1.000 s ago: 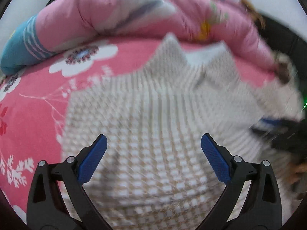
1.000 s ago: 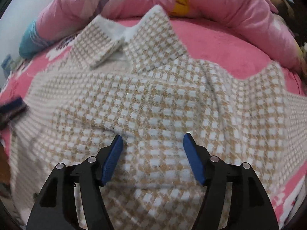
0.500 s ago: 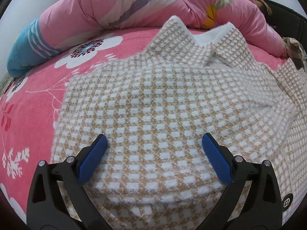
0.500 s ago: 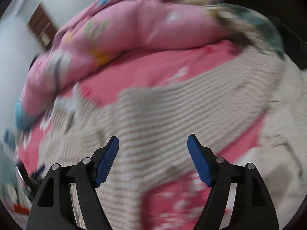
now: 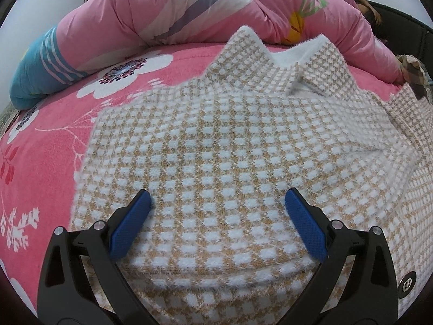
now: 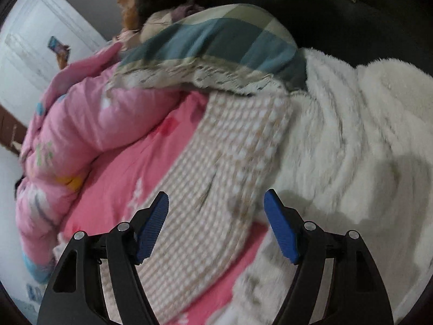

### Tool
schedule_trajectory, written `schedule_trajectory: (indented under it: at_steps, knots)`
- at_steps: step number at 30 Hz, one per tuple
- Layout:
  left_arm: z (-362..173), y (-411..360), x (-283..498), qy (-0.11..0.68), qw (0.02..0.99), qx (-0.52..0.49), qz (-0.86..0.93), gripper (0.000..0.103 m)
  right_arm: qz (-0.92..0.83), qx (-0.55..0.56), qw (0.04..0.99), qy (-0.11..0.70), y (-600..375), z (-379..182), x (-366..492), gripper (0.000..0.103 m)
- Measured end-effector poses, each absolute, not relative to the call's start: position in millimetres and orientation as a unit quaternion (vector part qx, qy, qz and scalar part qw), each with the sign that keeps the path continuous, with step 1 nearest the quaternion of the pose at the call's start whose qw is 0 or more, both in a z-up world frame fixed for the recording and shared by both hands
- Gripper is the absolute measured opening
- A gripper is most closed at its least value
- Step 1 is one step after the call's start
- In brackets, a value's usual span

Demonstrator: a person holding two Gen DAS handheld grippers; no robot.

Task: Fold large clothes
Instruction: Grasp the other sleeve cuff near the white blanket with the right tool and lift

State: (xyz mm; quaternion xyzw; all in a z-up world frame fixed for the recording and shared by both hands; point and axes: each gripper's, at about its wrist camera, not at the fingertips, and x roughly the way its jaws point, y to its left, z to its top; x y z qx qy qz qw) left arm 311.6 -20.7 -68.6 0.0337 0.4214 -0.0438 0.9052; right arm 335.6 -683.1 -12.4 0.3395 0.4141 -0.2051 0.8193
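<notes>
A tan-and-white checked knit garment (image 5: 222, 146) lies spread on the pink floral bed sheet (image 5: 46, 140), collar points toward the far side, its near hem folded over. My left gripper (image 5: 216, 203) hovers open above the folded part, with no cloth between its blue pads. In the right wrist view one long sleeve of the same garment (image 6: 224, 178) stretches across the sheet toward a checked pillow. My right gripper (image 6: 216, 205) is open above that sleeve, holding nothing. The picture there is blurred by motion.
A rolled pink quilt (image 5: 189, 8) borders the far side of the bed. A white fluffy blanket (image 6: 351, 140) lies right of the sleeve, and a blue-green checked pillow (image 6: 222, 40) beyond it. A person (image 6: 135, 8) reclines at the head of the bed holding a phone (image 6: 55, 45).
My right gripper has swung away from the garment's body to the outstretched sleeve on the right, rolling as it went, and its jaws widened a little. The left gripper stayed over the folded part.
</notes>
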Motion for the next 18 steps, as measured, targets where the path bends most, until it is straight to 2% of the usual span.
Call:
schedule_trajectory:
  at_steps: [3,9,11,16,18]
  knots:
    - [-69.4,-20.6,311.5,0.421,0.905,0.033,-0.044,0.097,-0.229,0.353,0.806,0.416,-694.3,-27.2,344.9,0.063]
    - [-68.3,-20.1,310.5,0.418,0.907,0.032,-0.044,0.097,-0.247,0.348,0.811,0.401,-706.9,-35.2,359.4,0.058]
    - [-67.7,-21.7,312.3,0.418,0.907,0.033,-0.044,0.097,-0.260,0.335,0.809,0.406,-711.9,-37.7,367.2,0.047]
    - [-67.9,-21.5,311.4,0.416,0.908,0.031,-0.044,0.096,-0.275,0.322,0.812,0.402,-719.4,-33.4,374.2,0.027]
    - [-67.8,-22.9,313.2,0.416,0.908,0.031,-0.044,0.096,-0.277,0.320,0.819,0.386,-711.6,-23.2,365.1,0.025]
